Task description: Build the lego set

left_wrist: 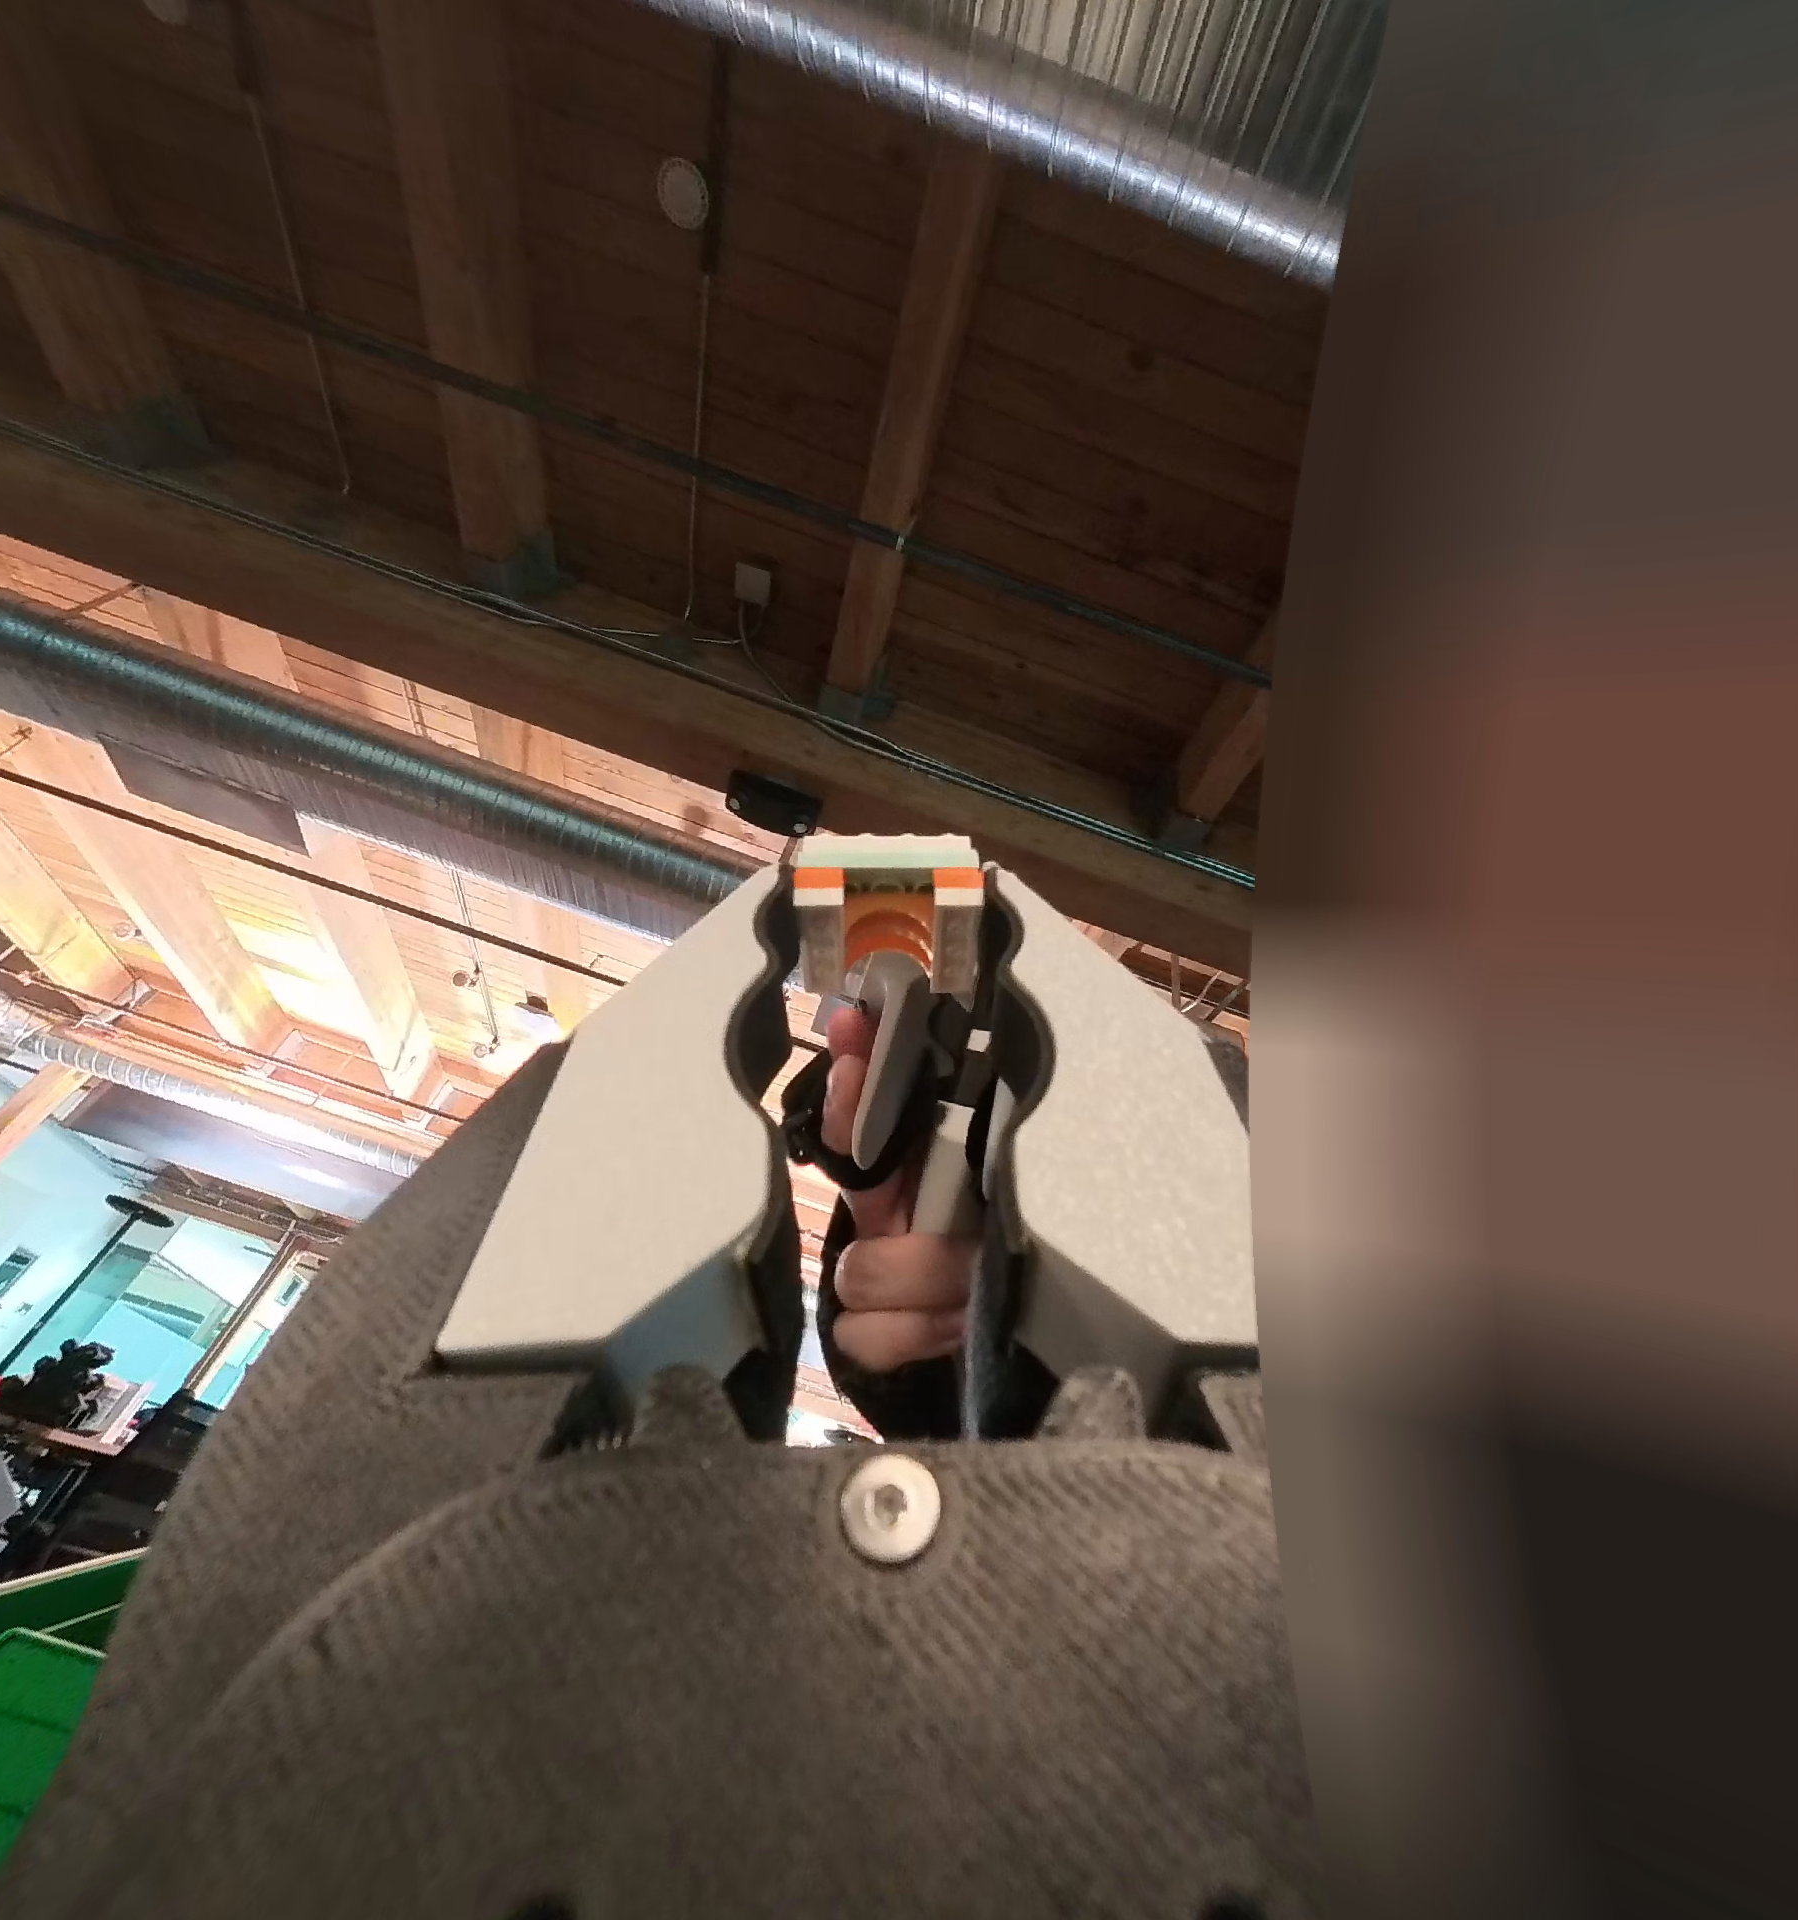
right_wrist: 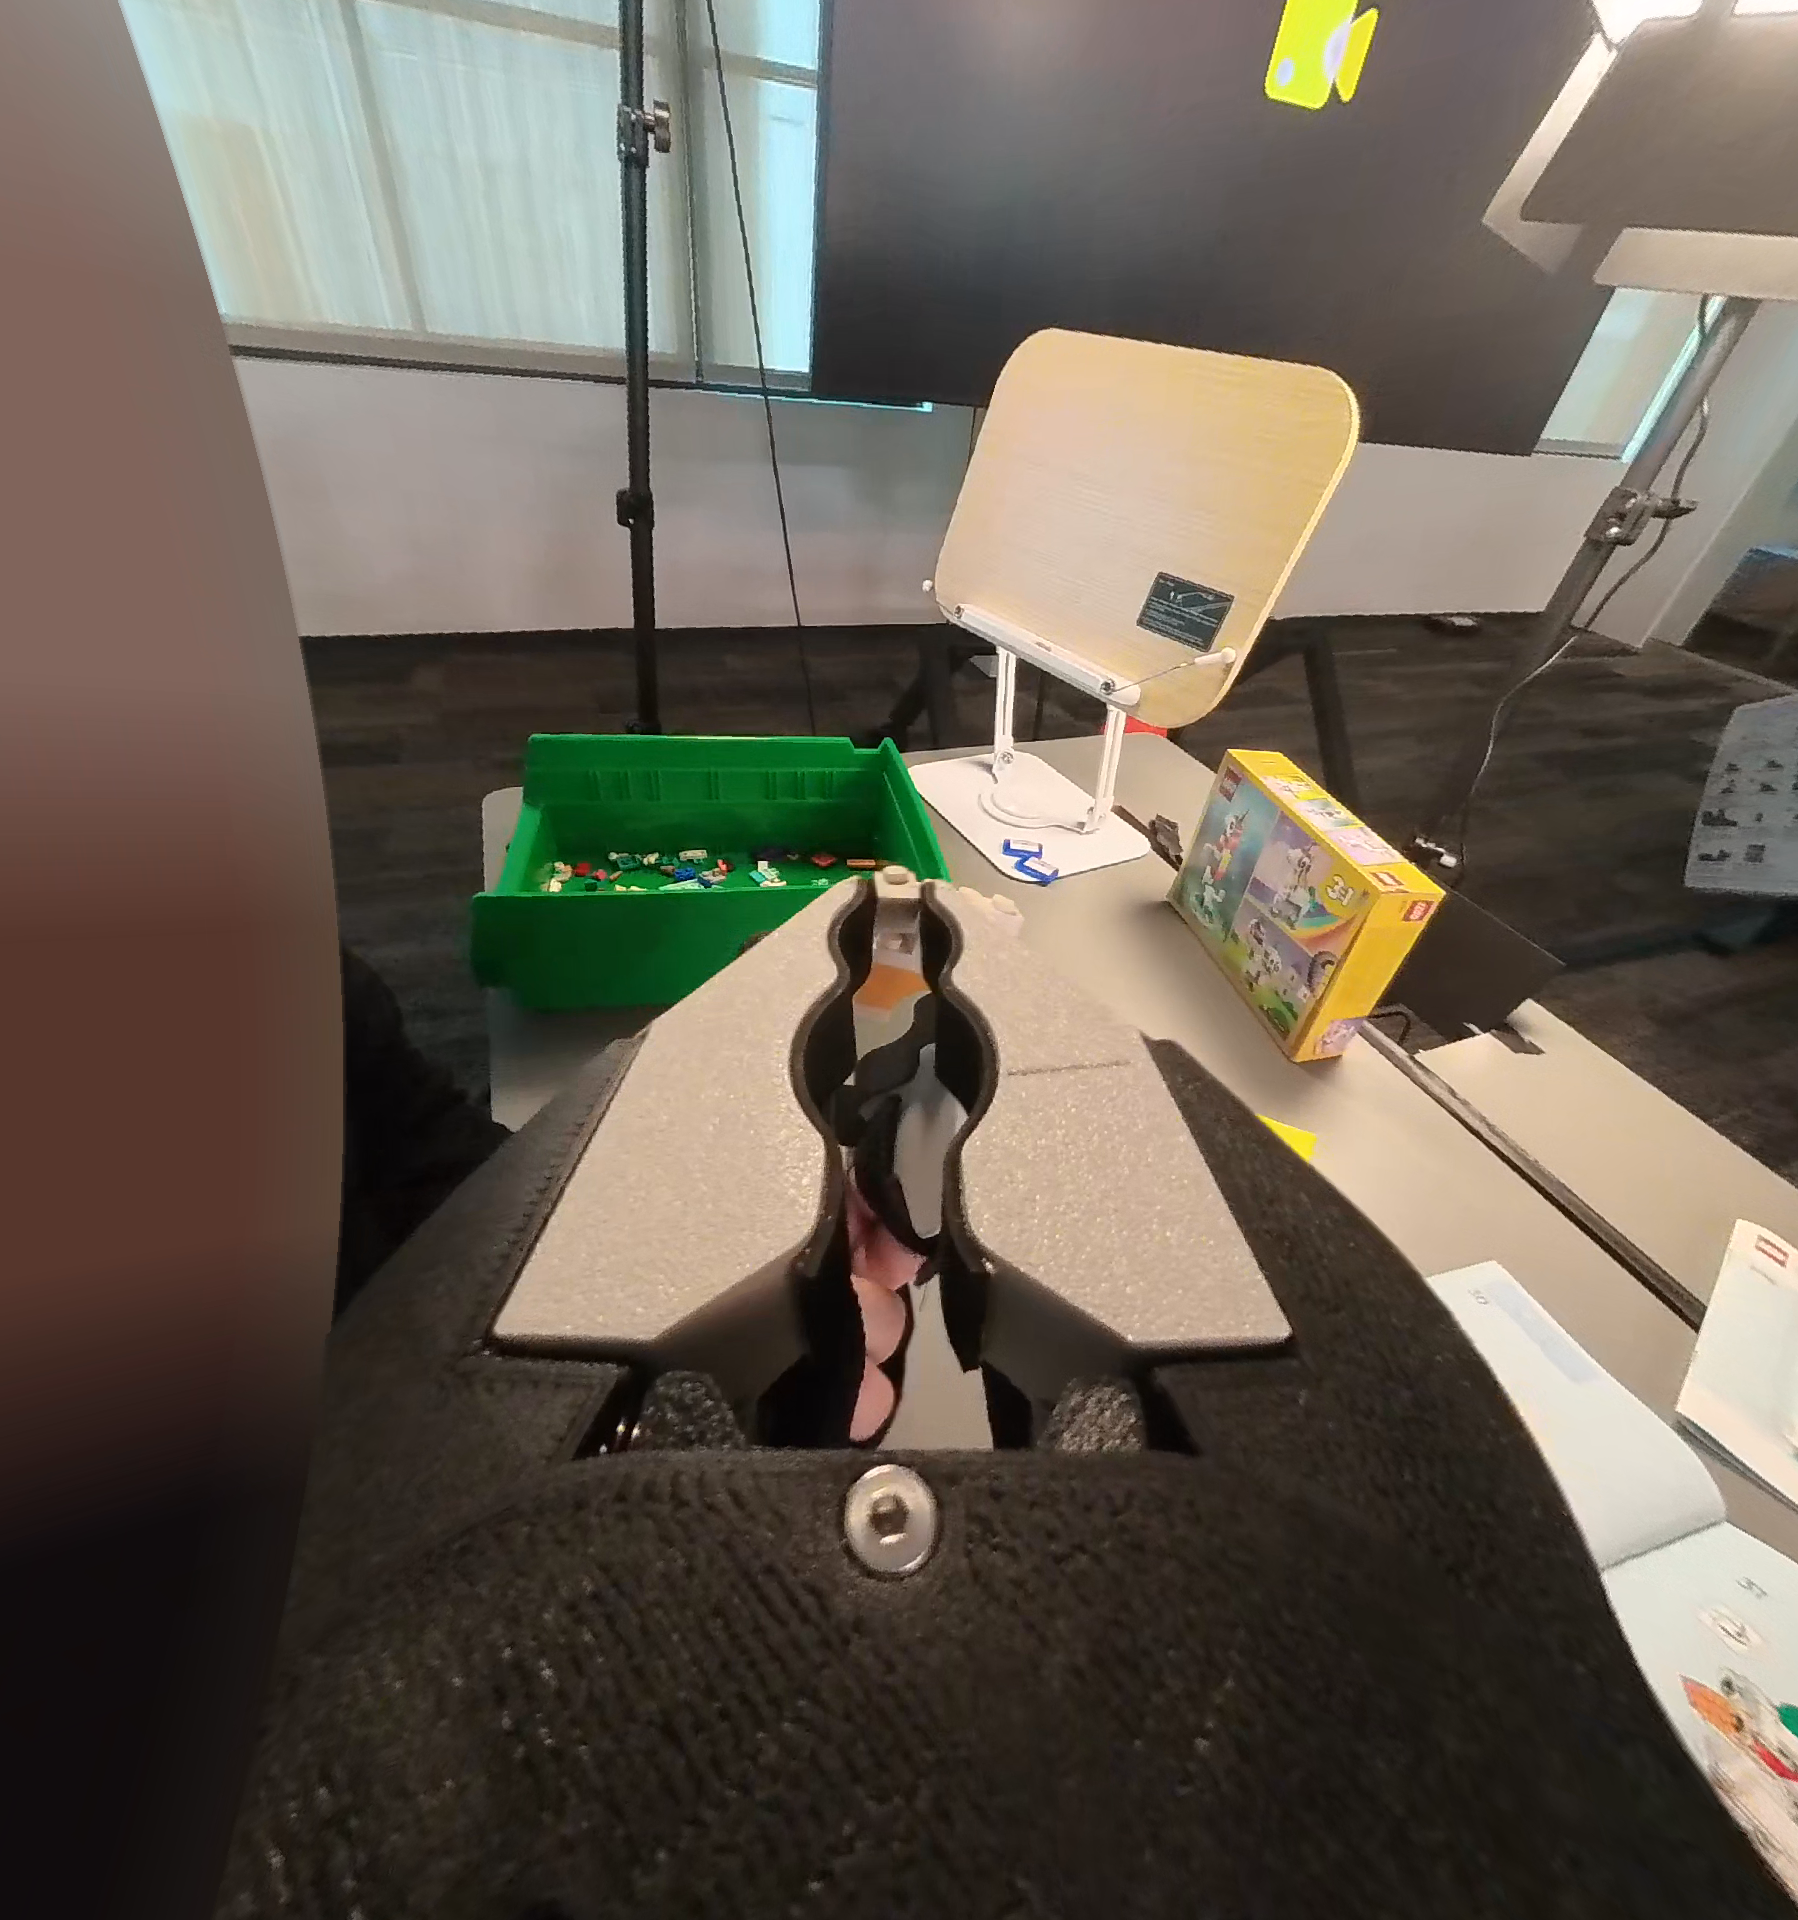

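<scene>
In the left wrist view my left gripper [left_wrist: 890,914] points up at the ceiling and is shut on a small lego assembly [left_wrist: 887,864] of white, mint-green and orange bricks, held at the fingertips. Through the gap below it I see a hand [left_wrist: 900,1304] on the other gripper's grey handle. In the right wrist view my right gripper [right_wrist: 896,909] is shut on a small grey lego piece [right_wrist: 895,886] at its tips. An orange and white part [right_wrist: 890,987] shows through the gap between its fingers. What that part belongs to I cannot tell.
A green bin [right_wrist: 708,764] with several loose lego pieces stands on the grey table [right_wrist: 1113,935], and its corner shows in the left wrist view [left_wrist: 12,1683]. A wooden book stand [right_wrist: 1144,530], a yellow lego box [right_wrist: 1300,904] and instruction booklets [right_wrist: 1705,1538] are to the right. My two grippers' fingertips are within a few centimetres of each other.
</scene>
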Motion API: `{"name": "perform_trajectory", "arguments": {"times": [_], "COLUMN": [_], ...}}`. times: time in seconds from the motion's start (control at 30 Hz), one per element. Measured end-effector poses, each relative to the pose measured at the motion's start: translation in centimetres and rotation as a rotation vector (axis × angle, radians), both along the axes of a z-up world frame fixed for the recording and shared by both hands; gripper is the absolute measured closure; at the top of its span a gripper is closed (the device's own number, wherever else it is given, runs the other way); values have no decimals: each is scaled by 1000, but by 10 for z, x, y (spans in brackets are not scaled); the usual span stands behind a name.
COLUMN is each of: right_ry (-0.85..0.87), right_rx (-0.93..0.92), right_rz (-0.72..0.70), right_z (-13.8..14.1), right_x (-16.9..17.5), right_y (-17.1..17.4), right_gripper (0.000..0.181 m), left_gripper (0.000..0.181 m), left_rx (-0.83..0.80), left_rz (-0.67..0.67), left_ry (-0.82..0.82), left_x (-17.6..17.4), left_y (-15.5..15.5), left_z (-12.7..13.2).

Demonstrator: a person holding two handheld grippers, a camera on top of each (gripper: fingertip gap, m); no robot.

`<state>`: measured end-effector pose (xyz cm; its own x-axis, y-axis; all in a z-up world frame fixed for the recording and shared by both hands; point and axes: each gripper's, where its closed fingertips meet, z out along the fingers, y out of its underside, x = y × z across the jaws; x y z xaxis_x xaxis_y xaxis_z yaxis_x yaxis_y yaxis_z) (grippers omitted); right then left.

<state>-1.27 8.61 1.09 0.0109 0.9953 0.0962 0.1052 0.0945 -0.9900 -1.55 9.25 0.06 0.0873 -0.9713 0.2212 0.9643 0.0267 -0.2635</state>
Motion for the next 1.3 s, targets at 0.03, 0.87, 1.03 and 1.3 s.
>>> {"name": "perform_trajectory", "arguments": {"times": [0.03,0.87,1.03,1.3], "right_ry": [2,-20,-25,24], "right_rx": [4,25,26,61], "right_rz": [-3,-23,-27,-73], "right_z": [0,-3,-5,-8], "right_x": [0,0,-1,1], "right_y": [0,2,3,18], "right_gripper": [174,172,173,170], "left_gripper": [147,147,147,147], "left_rx": [1,-1,-6,-51], "left_rz": [-2,-64,-83,-55], "left_ry": [1,-7,-12,5], "left_x": [0,5,7,8], "left_y": [0,4,5,14], "left_z": [0,-3,-4,-9]}}
